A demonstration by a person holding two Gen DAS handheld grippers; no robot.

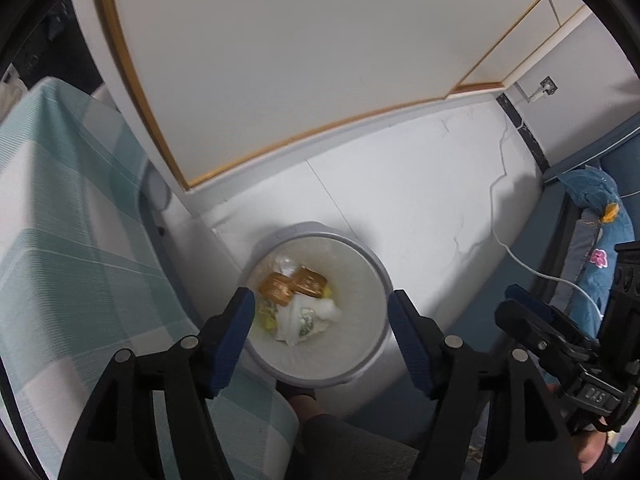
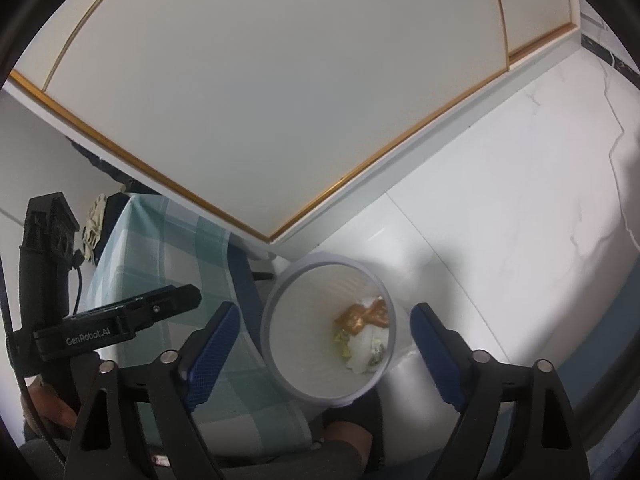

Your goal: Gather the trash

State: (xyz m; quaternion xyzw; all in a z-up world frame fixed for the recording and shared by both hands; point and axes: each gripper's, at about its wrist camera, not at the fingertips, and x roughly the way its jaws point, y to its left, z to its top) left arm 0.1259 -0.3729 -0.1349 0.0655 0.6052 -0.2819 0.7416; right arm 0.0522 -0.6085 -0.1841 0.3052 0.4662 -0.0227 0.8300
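Both hand-held grippers, left (image 1: pixel 322 312) and right (image 2: pixel 324 338), hung open and empty directly above the bin (image 1: pixel 372 264), the left one nearer its trash (image 1: pixel 296 300).

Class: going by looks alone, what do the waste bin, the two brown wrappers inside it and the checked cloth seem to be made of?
Waste bin: probably plastic, pale grey with a smooth matte rim. Brown wrappers: likely foil or glossy film, as they catch golden highlights. Checked cloth: woven fabric, draping softly over an edge.

Both hand-held grippers — left hand-held gripper (image 1: pixel 322 320), right hand-held gripper (image 2: pixel 324 344) — black frames w/ silver pivot screws, blue ribbed pads (image 1: pixel 234 340); "GenRobot.AI" marking at 9 o'clock — right view.
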